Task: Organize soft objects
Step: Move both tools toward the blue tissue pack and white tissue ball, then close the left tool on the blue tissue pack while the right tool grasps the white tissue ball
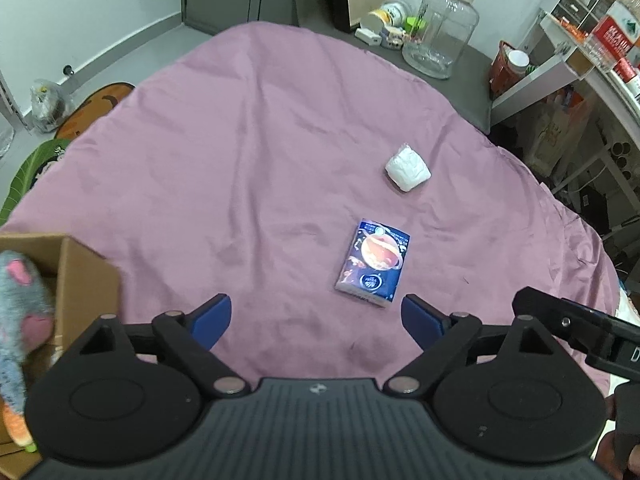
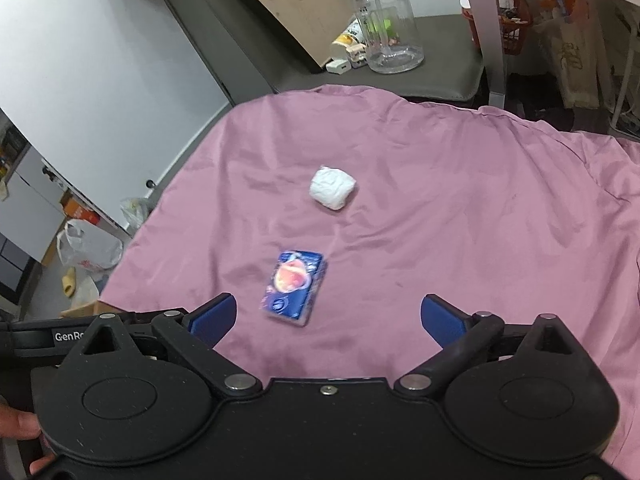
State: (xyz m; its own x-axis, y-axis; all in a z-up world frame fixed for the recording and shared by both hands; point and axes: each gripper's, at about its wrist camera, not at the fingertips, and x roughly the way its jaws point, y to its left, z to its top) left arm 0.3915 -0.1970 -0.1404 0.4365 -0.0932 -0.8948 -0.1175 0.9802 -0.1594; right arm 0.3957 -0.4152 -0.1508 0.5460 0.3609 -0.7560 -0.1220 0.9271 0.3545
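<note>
Approach step: your left gripper [image 1: 316, 316] and right gripper [image 2: 328, 318] both gape wide, empty. Next, straddle the near blue tissue pack [image 1: 374, 262]; box it left.

On the pink-mauve bedsheet [image 1: 248, 128]: one blue rectangular tissue packet [image 1: 373, 262] printed with an orange planet, one white crumpled soft bundle [image 1: 408, 169]. At the left edge: one brown cardboard box [image 1: 84, 276], holding one grey-and-pink plush toy [image 1: 18, 320]. Beyond the sheet: one clear large plastic jar [image 1: 440, 28]. Two black grippers with blue pads.
</note>
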